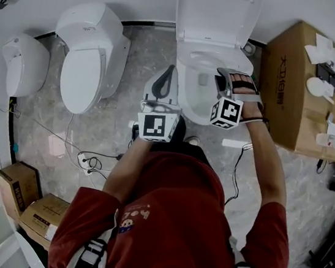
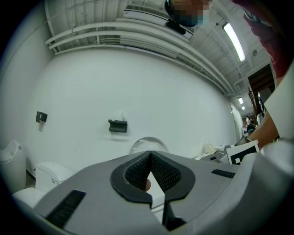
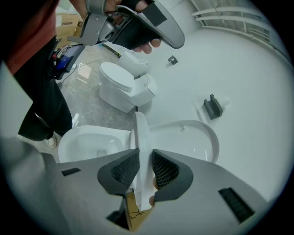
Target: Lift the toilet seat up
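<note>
Right tool (image 3: 145, 155) clamps the toilet seat (image 3: 140, 131), lifted off the open bowl (image 3: 96, 130).

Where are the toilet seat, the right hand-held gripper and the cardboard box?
toilet seat (image 3: 140, 131): right gripper view, on its upturned white edge.
right hand-held gripper (image 3: 144, 158): right gripper view, midway between its fingertips.
cardboard box (image 1: 300, 68): head view, on its bare top face.

Grey stone floor (image 1: 136, 51) along a white wall.
On it stand an open toilet (image 1: 184, 102), a closed toilet (image 1: 88, 57), cardboard boxes (image 1: 288, 85) and loose cables (image 1: 89, 161).
</note>
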Demonstrator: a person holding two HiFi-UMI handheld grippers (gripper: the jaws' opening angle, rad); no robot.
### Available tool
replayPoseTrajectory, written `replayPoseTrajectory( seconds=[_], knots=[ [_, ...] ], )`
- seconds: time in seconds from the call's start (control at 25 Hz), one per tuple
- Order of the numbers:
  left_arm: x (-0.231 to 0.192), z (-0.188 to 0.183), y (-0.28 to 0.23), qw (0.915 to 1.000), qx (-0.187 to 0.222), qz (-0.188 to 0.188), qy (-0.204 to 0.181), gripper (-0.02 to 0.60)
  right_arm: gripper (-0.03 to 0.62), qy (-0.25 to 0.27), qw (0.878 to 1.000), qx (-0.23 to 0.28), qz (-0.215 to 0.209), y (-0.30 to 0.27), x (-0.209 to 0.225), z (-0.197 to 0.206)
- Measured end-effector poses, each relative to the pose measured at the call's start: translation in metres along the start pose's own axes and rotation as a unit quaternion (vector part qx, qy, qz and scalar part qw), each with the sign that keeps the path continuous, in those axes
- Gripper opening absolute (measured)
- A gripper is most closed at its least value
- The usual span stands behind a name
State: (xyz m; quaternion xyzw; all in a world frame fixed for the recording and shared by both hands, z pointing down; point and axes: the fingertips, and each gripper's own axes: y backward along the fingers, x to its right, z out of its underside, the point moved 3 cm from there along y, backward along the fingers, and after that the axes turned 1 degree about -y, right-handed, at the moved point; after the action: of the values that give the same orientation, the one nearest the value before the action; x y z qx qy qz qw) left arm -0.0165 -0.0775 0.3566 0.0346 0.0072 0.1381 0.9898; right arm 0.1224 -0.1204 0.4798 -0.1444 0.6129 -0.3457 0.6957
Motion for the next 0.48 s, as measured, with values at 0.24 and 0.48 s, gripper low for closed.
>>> replayPoseTrajectory(
  seconds=[0.24,0.48],
  knots=[
    [-0.008,-0.001,-0.015,1.0,0.001,0.0,-0.009,0.009,0.086,0.004,1.0,0.0,0.015,-0.009,0.027,0.001],
    [-0.017,0.001,-0.028,0.9996,-0.01,0.007,-0.027,0.009,0.083,0.008,1.0,0.001,0.03,-0.02,0.054,0.001]
  ],
)
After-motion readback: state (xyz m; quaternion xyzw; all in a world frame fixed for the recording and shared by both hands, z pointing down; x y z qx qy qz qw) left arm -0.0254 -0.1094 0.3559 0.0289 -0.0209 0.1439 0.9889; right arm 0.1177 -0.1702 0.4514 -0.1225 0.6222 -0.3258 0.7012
